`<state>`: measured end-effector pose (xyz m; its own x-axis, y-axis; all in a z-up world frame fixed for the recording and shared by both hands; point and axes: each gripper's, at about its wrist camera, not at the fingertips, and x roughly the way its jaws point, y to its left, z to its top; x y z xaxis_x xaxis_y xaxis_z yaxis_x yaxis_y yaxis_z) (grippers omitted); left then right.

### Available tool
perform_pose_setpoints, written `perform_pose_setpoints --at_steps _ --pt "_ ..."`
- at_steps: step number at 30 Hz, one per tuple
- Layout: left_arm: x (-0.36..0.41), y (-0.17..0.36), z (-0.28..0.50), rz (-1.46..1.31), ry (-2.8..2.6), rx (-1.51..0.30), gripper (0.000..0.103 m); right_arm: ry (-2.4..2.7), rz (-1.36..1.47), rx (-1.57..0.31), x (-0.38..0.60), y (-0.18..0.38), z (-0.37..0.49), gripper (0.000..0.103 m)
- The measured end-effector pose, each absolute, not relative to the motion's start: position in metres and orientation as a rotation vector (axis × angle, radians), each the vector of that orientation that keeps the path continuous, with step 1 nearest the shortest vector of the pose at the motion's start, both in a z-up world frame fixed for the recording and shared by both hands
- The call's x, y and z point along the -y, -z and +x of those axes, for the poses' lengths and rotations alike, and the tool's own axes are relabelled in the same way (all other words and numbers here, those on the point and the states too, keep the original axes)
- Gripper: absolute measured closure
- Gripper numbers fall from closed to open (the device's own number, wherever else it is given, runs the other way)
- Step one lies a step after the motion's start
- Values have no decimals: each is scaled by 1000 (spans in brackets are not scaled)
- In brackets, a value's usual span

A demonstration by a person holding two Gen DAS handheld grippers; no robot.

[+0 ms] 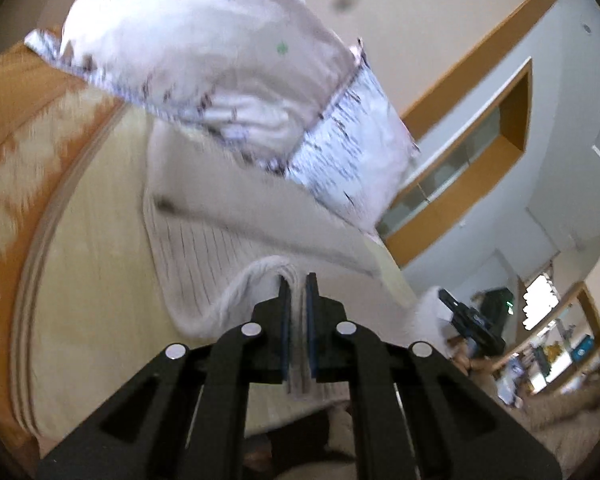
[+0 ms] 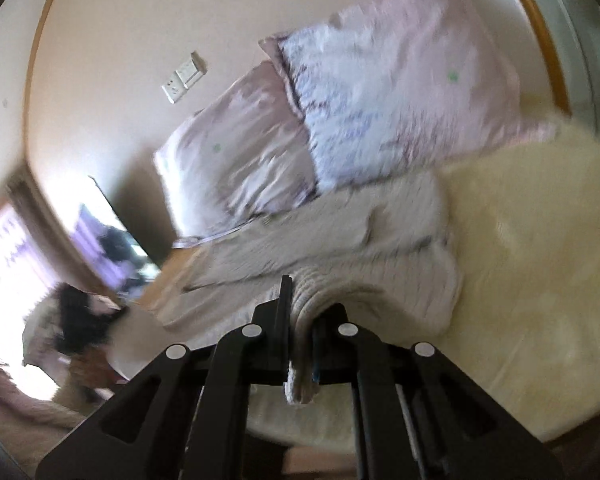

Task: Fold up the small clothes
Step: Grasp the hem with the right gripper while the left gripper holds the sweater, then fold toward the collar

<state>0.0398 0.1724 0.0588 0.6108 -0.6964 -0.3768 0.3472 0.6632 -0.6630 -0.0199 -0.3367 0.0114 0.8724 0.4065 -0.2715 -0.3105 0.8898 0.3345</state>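
A beige ribbed knit garment point(image 1: 204, 248) lies on a pale yellow bed sheet point(image 1: 92, 280). My left gripper point(image 1: 299, 280) is shut on its ribbed edge, which bunches between the jaws. In the right wrist view the same garment point(image 2: 340, 232) spreads over the sheet point(image 2: 540, 240). My right gripper point(image 2: 306, 296) is shut on another ribbed edge, and the cloth hangs down between the fingers. The right gripper also shows at the right of the left wrist view point(image 1: 470, 326). Both views are tilted and blurred.
Pink patterned pillows point(image 1: 220, 60) lie just beyond the garment; two show in the right wrist view point(image 2: 380, 92). An orange wooden bed frame point(image 1: 16, 128) borders the sheet. A wall with switches point(image 2: 184, 76) and a bright window point(image 2: 4, 272) lie behind.
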Motion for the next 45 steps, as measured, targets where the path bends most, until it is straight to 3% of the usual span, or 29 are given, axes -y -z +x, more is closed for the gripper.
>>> perform_pose_setpoints --at_steps 21,29,36,37,38,39,40,43,45 --pt "-170 -130 169 -538 448 -531 97 -208 215 -105 329 -81 58 96" --pt "-168 -57 237 -623 368 -752 97 -166 439 -415 352 -22 155 96" --pt "-170 -27 269 -707 332 -823 95 -132 570 -530 361 -5 204 94" --pt "-169 -25 274 -715 317 -830 94 -134 600 -554 363 -5 215 89" --pt "-169 -24 277 -716 305 -829 85 -139 615 -569 363 -6 221 82" --pt "-169 -26 281 -716 285 -818 74 -143 626 -567 363 -8 225 61" --pt "-171 -28 283 -725 279 -808 69 -148 630 -547 362 -12 224 44" --pt "-182 -39 277 -776 280 -756 53 -161 574 -439 358 -33 207 37" --pt "-186 -48 268 -749 277 -737 52 -167 534 -399 358 -42 190 37"
